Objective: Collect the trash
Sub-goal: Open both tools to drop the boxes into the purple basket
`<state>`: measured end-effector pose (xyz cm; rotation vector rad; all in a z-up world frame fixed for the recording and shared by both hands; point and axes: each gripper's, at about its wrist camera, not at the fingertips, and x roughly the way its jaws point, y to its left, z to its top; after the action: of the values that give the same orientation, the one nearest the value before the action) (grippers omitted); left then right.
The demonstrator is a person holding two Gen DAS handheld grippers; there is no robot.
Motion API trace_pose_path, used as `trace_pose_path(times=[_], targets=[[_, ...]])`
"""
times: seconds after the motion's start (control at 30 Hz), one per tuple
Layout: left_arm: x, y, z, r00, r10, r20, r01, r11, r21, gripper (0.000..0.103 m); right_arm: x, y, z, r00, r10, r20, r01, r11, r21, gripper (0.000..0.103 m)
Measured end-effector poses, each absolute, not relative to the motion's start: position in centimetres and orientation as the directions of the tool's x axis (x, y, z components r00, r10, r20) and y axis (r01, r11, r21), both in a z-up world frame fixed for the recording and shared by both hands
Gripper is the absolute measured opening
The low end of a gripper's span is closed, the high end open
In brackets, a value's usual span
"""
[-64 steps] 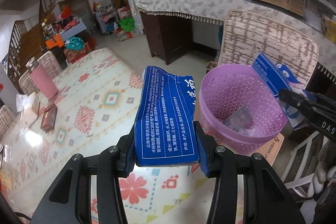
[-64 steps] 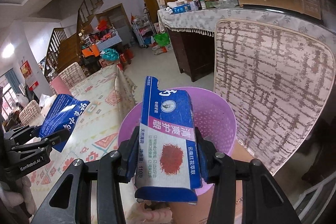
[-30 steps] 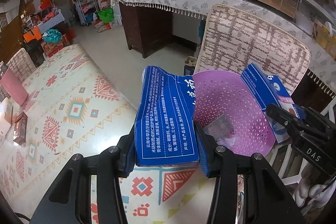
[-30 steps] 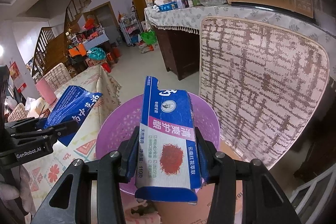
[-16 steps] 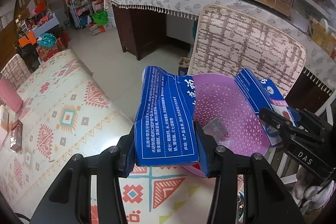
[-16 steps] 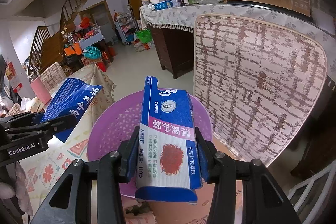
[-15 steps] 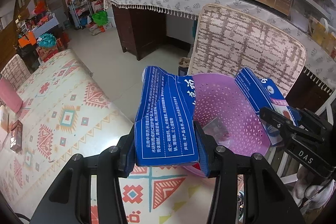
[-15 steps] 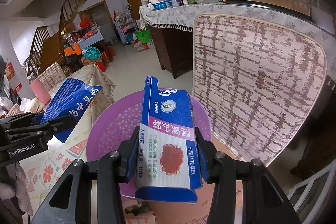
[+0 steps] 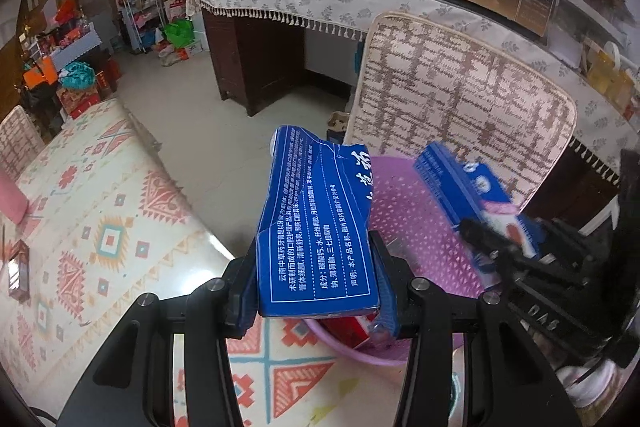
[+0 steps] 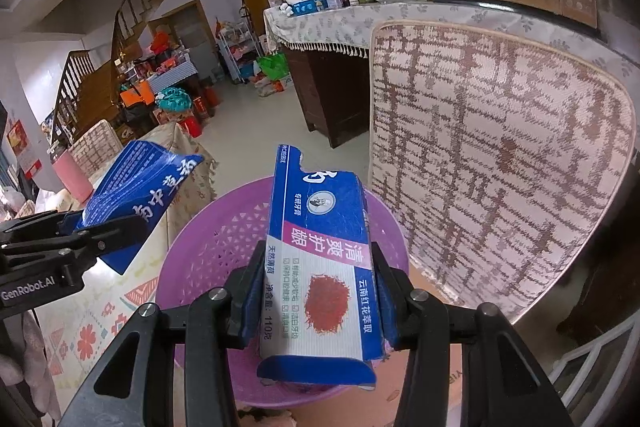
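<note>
Toothpaste box [image 10: 320,267] within right gripper [image 10: 318,301]

Open basket mouth, crowded at its sides

The purple basket [image 10: 224,247] gapes open upward just off the tabletop [image 9: 100,227] edge; the right gripper [image 10: 316,301] with its blue-and-white box [image 10: 320,267] hangs over it, the chair back [image 10: 500,171] walls the far side, and the left gripper [image 9: 316,291] with its torn blue box [image 9: 320,227] crowds the tabletop side.
</note>
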<state>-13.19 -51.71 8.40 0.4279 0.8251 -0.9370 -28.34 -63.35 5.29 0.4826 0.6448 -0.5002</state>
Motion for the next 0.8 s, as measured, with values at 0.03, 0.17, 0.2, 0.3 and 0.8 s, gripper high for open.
trace_pose_path(times=[0.03, 0.17, 0.2, 0.3, 0.8], targets=[[-13.1, -52.0, 8.5, 0.324, -0.541, -0.776, 0.842, 0.540, -0.025, 0.046, -28.1, -63.4, 5.2, 0.691, -0.283, -0.665, 0.573, 0.775, 0.266, 0.051], [-12.7, -52.5, 8.6, 0.262, -0.581, -0.771, 0.859, 0.505, -0.089, 0.075, -27.5, -63.6, 4.9, 0.692, -0.281, -0.665, 0.574, 0.772, 0.272, 0.057], [-12.7, -52.3, 8.6, 0.254, -0.589, -0.768, 0.858, 0.504, -0.103, 0.077, -27.6, -63.8, 5.0, 0.695, -0.282, -0.661, 0.580, 0.763, 0.285, 0.066], [-12.7, -51.6, 8.5, 0.245, -0.585, -0.773, 0.851, 0.512, -0.118, 0.077, -28.6, -64.1, 5.2, 0.711, -0.284, -0.643, 0.589, 0.739, 0.326, 0.076], [-14.7, -42.6, 9.9, 0.331, -0.627, -0.705, 0.772, 0.610, -0.180, 0.078, -36.0, -62.5, 5.2, 0.762, -0.351, -0.543, 0.628, 0.604, 0.491, 0.083]])
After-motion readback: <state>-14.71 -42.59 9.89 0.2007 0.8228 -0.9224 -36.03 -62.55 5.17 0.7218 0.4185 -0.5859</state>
